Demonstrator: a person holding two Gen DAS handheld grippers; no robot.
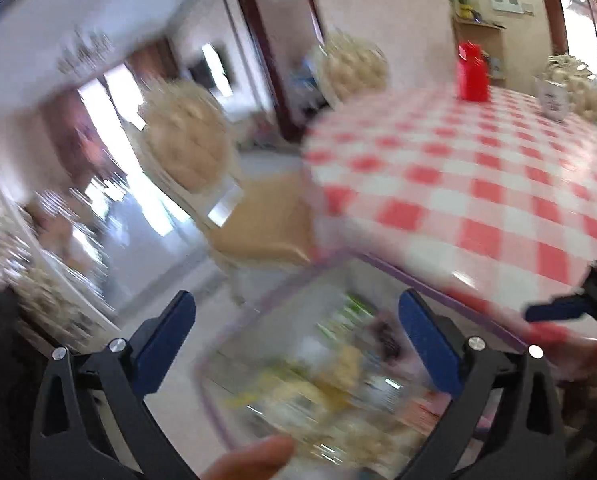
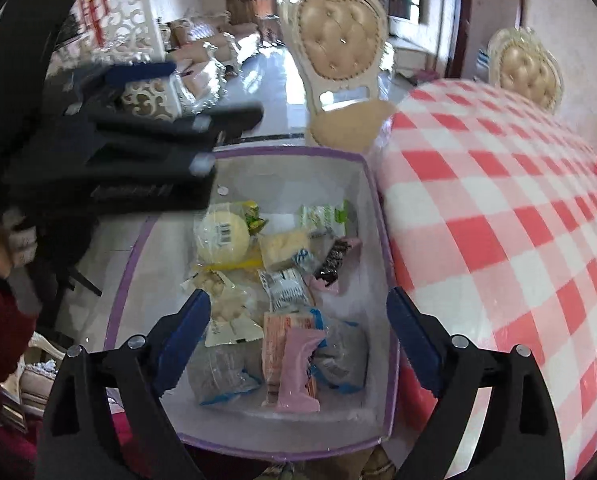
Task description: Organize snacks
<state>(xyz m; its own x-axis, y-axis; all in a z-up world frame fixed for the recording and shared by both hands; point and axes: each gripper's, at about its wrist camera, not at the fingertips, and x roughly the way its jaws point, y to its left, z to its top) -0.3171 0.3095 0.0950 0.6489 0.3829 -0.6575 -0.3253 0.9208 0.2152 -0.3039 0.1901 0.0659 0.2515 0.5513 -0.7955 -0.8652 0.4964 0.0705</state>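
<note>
A clear box with a purple rim (image 2: 372, 184) sits beside the checkered table, holding several wrapped snacks: a round yellow bun (image 2: 222, 236), a pink packet (image 2: 296, 372), a green-white packet (image 2: 322, 216). My right gripper (image 2: 298, 340) is open and empty, above the box's near end. My left gripper (image 1: 298, 328) is open and empty over the same box (image 1: 234, 392), seen blurred; it also shows in the right wrist view (image 2: 186, 92) at the box's far left corner. The right gripper's blue finger (image 1: 554, 309) shows at right.
A round table with a red-white checkered cloth (image 2: 498, 220) lies right of the box, carrying a red container (image 1: 473, 76) and a white cup (image 1: 553, 98). Cream padded chairs (image 2: 338, 48) stand beyond. A fingertip (image 1: 250, 460) shows at the bottom edge.
</note>
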